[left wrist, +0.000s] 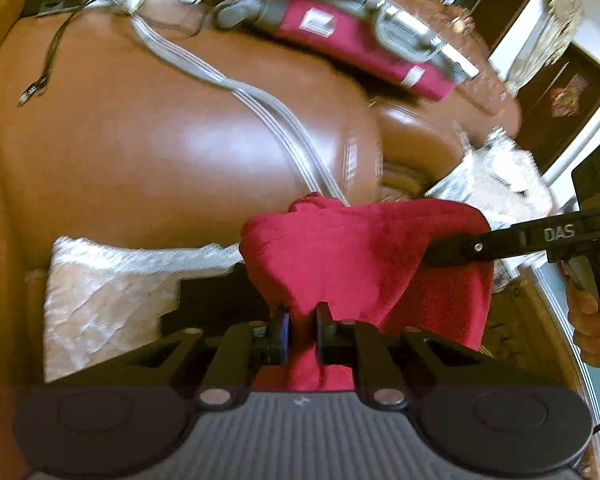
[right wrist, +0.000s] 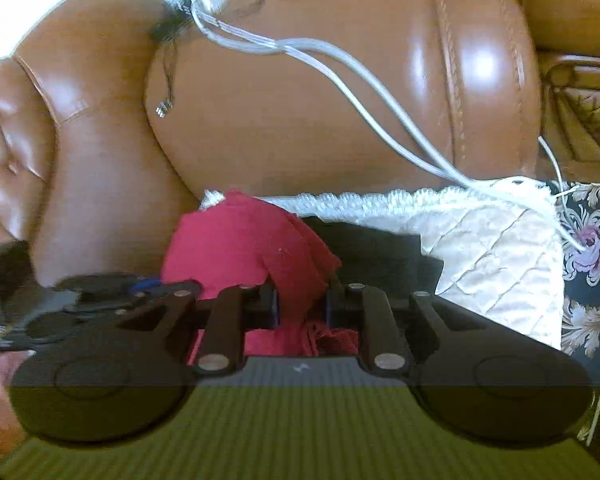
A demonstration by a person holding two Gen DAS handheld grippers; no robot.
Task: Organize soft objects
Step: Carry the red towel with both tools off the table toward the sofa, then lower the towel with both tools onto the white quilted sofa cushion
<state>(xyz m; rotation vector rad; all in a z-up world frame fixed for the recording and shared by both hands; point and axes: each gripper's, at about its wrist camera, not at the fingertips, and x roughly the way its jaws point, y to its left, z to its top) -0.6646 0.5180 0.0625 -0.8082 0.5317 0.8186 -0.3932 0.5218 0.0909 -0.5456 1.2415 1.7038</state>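
The left gripper [left wrist: 302,332] has its jaws nearly closed on a fold of the red cloth [left wrist: 364,256], low in the middle of the left wrist view. The right gripper [right wrist: 302,308] pinches another bunch of the same cloth, jaws a little wider; from the left wrist it reaches in from the right edge of the frame. The cloth hangs between them over the front of the brown leather sofa [left wrist: 140,140].

Likely step: spreading or folding the cloth. Draw both holds apart evenly so the fabric flattens without slipping from either pinch.

Going left to right in the left wrist view: a dark cable [left wrist: 48,68] at upper left, a quilted white cover [left wrist: 108,292] lower left, white cords [left wrist: 260,108] running diagonally across the seat, and a red-and-grey bag [left wrist: 340,36] at top. The cords lie just behind the cloth and could snag it when laid down.
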